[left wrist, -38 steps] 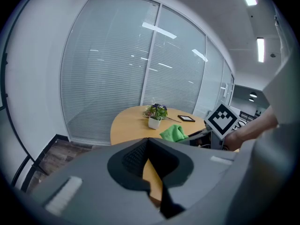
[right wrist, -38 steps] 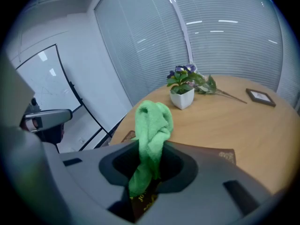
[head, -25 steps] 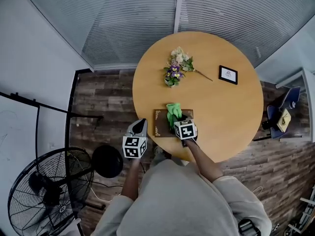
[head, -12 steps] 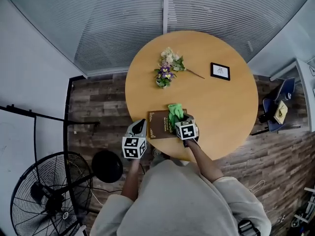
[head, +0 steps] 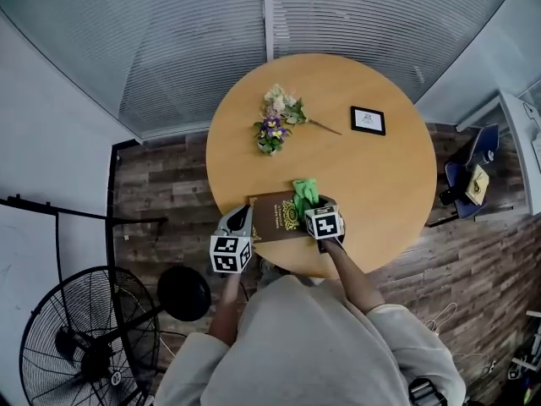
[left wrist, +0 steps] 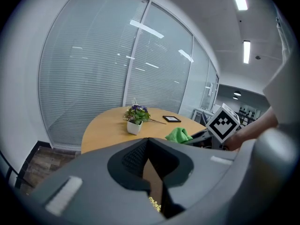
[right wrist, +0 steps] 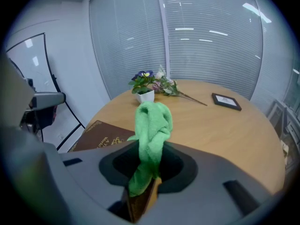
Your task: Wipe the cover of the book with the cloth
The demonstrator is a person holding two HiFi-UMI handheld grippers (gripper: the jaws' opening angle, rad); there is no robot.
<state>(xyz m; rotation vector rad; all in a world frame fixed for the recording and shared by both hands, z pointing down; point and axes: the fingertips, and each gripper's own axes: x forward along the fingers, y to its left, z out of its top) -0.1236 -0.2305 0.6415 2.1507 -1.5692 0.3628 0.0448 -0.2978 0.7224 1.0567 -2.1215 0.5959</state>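
Observation:
A brown book [head: 272, 214] with gold ornament lies near the front edge of the round wooden table [head: 380, 184]. My right gripper [head: 307, 206] is shut on a green cloth [head: 304, 191], which rests on the right part of the cover. In the right gripper view the cloth [right wrist: 152, 125] rises from the jaws of the right gripper [right wrist: 151, 150], with the book [right wrist: 101, 135] to the left. My left gripper [head: 243, 213] is shut, with its tips at the book's left edge. In the left gripper view only a thin strip of the book [left wrist: 152, 182] shows under the jaws of the left gripper [left wrist: 149, 142].
A small pot of flowers [head: 272, 125] and a black picture frame [head: 368, 119] sit farther back on the table. A standing fan [head: 76, 345] and a black stool [head: 184, 290] are on the floor at the left. A chair with things on it [head: 469, 176] stands at the right.
The right gripper and cloth have slid right across the cover, baring more of the gold ornament. The left gripper has stayed at the book's left edge.

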